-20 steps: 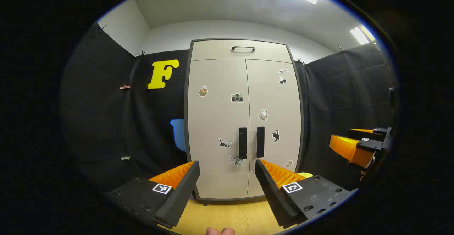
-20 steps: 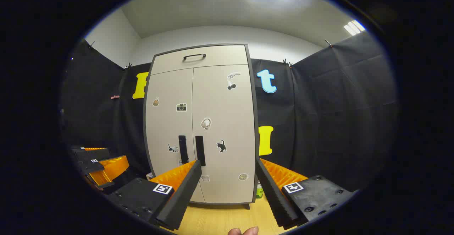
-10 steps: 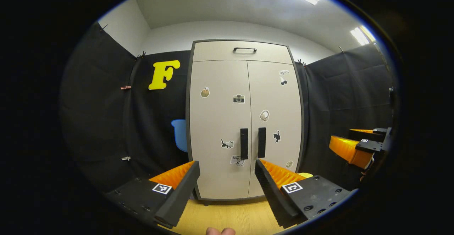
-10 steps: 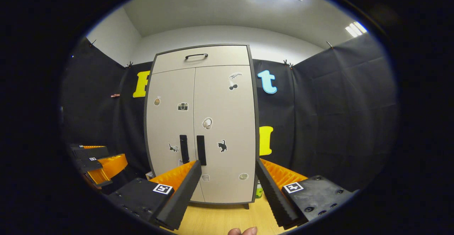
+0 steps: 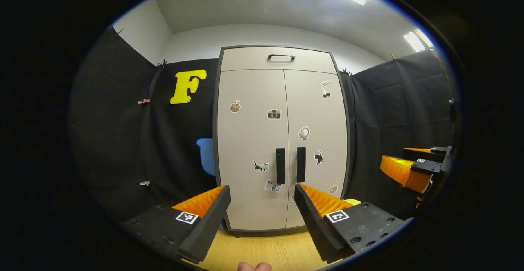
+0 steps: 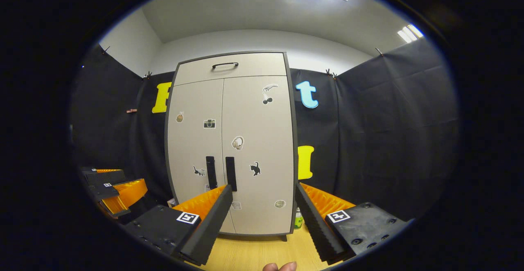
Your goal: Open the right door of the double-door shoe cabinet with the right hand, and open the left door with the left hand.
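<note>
Ridged tongs [image 5: 262,205] with square markers

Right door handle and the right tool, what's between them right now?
Nothing: in the right gripper view, the open right tool stands short of the right door handle, with bare door and wood floor between.

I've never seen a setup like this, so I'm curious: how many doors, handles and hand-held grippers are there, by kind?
Cabinet doors: 2, left door, right door
Upright handles: 2, left door handle, right door handle
Top handle: 1
Hand-held grippers: 2, left hand-held gripper, right hand-held gripper
Total: 7
</note>
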A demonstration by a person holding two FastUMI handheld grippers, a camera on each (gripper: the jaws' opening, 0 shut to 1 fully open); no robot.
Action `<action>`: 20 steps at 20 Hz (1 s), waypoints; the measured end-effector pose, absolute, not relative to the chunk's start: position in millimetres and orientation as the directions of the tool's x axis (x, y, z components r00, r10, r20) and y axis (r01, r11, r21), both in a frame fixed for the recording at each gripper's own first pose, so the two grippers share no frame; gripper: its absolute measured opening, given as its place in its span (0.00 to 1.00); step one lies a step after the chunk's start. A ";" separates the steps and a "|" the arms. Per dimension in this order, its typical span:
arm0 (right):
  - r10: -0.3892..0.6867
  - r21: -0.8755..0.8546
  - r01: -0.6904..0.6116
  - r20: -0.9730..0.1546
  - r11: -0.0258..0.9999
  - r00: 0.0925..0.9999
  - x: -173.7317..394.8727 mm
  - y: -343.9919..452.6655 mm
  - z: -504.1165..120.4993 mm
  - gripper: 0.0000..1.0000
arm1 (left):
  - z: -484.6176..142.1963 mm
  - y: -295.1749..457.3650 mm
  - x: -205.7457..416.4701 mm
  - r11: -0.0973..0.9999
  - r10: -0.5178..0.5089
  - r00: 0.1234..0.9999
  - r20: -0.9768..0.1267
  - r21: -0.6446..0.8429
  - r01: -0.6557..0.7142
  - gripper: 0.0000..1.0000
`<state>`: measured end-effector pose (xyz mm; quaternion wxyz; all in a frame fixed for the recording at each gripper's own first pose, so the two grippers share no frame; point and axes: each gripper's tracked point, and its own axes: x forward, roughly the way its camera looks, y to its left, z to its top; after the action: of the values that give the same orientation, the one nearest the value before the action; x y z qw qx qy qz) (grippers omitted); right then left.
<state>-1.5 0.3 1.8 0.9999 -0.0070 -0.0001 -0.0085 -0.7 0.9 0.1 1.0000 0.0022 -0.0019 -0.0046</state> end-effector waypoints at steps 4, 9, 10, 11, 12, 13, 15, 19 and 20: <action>-0.016 -0.017 0.016 -0.008 1.000 1.000 -0.3 1.4 -0.5 0.97 | -1.4 1.3 -0.6 1.000 -0.009 1.000 -0.001 0.004 0.009 0.97; -0.014 -0.020 0.014 -0.014 1.000 1.000 1.8 4.3 -1.9 0.97 | -0.2 4.1 0.1 1.000 -0.003 1.000 0.003 0.006 0.003 0.97; -0.013 -0.021 0.012 -0.014 1.000 1.000 2.8 5.0 -2.0 0.97 | -0.4 4.5 0.2 1.000 -0.003 1.000 0.003 0.006 0.003 0.97; -0.010 -0.021 0.009 -0.012 1.000 1.000 4.4 6.7 -0.8 0.97 | -0.2 4.6 0.6 1.000 -0.003 1.000 0.003 0.006 0.003 0.97; -0.003 -0.018 0.003 -0.013 1.000 1.000 6.8 9.8 -0.4 0.97 | -1.0 5.4 0.3 1.000 -0.003 1.000 0.002 0.006 0.003 0.97; 0.004 -0.014 -0.004 -0.014 1.000 1.000 10.4 13.0 0.7 0.97 | -0.9 6.6 0.4 1.000 -0.002 1.000 0.002 0.007 0.002 0.97; 0.020 -0.011 -0.021 -0.018 1.000 1.000 19.2 20.0 2.2 0.97 | -3.0 8.2 -0.1 1.000 -0.001 1.000 -0.002 0.009 0.001 0.97; 0.054 -0.028 -0.054 -0.015 0.998 0.998 49.5 40.6 3.5 0.97 | -5.9 13.2 0.6 1.000 0.002 1.000 -0.007 0.014 -0.002 0.97; 0.059 -0.030 -0.059 -0.018 0.998 0.998 58.3 46.0 1.8 0.97 | -7.0 14.9 1.0 1.000 0.002 1.000 -0.009 0.014 -0.002 0.97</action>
<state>58.3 46.0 1.8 0.9994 -0.0153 0.0085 0.0294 1.0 14.9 -7.0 1.0000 0.0070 0.0043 0.0009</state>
